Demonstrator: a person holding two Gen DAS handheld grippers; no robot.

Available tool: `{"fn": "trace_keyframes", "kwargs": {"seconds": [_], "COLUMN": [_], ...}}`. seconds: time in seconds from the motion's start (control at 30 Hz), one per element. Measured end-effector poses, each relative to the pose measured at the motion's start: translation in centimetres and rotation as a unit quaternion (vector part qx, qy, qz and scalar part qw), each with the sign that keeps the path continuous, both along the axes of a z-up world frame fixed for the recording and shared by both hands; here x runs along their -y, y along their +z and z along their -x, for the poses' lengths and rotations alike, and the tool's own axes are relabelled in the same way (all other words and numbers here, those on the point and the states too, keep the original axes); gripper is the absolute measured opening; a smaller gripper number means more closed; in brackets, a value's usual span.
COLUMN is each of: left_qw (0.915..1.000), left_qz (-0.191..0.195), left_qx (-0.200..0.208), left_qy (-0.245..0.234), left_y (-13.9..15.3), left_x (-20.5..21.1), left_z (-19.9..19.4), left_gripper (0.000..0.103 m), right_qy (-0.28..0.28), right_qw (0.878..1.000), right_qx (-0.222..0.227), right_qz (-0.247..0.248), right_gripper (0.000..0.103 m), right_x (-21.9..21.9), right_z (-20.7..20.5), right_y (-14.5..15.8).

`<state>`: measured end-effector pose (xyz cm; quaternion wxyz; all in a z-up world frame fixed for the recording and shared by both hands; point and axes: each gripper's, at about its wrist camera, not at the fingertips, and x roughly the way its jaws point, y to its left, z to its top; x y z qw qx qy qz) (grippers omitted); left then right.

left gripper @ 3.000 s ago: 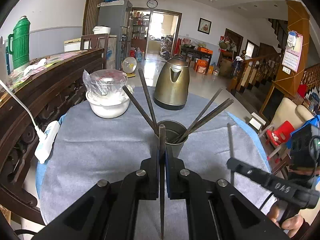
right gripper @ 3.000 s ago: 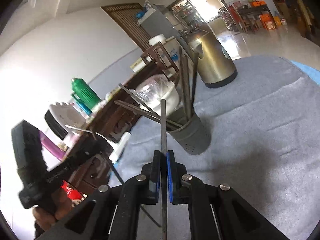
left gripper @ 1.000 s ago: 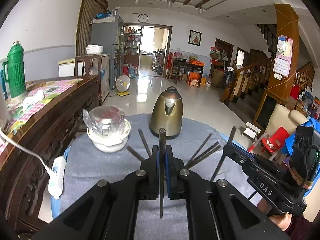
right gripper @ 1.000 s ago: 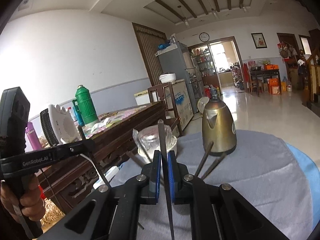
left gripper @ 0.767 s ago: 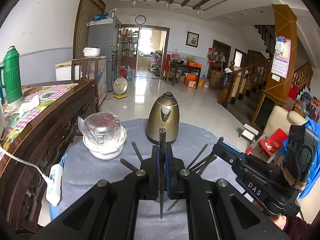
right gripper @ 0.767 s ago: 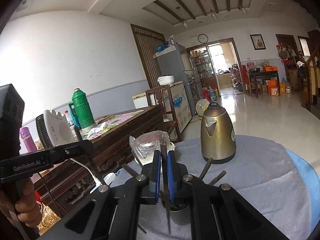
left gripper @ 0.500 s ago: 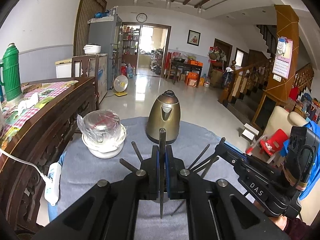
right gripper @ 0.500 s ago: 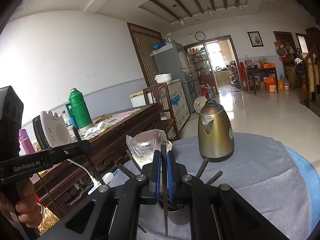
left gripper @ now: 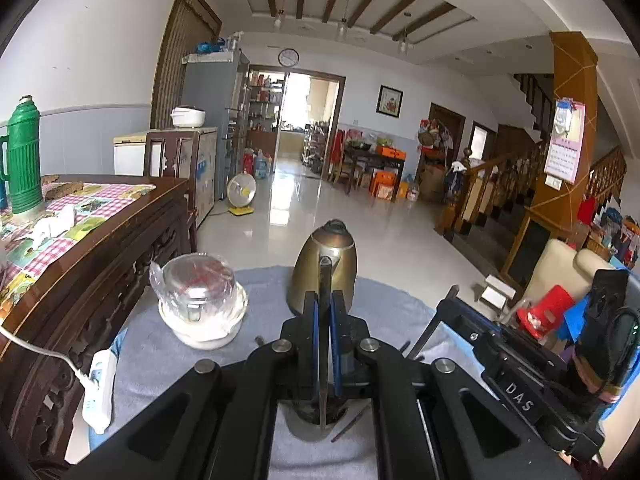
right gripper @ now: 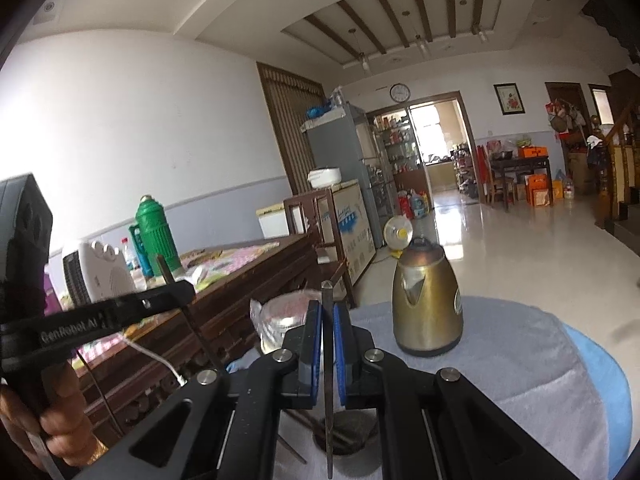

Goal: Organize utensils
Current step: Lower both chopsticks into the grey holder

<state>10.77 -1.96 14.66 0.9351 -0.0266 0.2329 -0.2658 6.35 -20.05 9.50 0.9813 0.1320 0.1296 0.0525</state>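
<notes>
Both grippers — left (left gripper: pixel 324 320), right (right gripper: pixel 328 332) — each pinch one chopstick (left gripper: pixel 324 344) upright over the cup (left gripper: pixel 316 420). Several already inside; these two not yet dropped in.

Daylight pours through the far doorway (left gripper: pixel 310 120) and glares off the polished floor (left gripper: pixel 296 208). Both views bulge at their dark rounded corners, and the left wall (right gripper: pixel 120 128) washes out white.
</notes>
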Motion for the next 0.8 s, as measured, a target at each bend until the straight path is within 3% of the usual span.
{"fn": "trace_keyframes", "kwargs": {"seconds": [0.3, 0.8], "left_qw": [0.9991, 0.9990], "left_qz": [0.003, -0.023], "left_qx": [0.036, -0.024], "left_qy": [0.020, 0.030], "left_y": [-1.1, -6.3], "left_x": [1.8, 2.0], "left_z": [-0.9, -2.4], "left_gripper": [0.005, 0.005], "right_qy": [-0.042, -0.031], "right_qw": [0.998, 0.999], "right_qx": [0.032, -0.037], "right_qz": [-0.023, -0.002], "right_gripper": [0.007, 0.007], "right_x": [0.9, 0.0], "right_z": [-1.0, -2.9], "right_y": [1.8, -2.8]}}
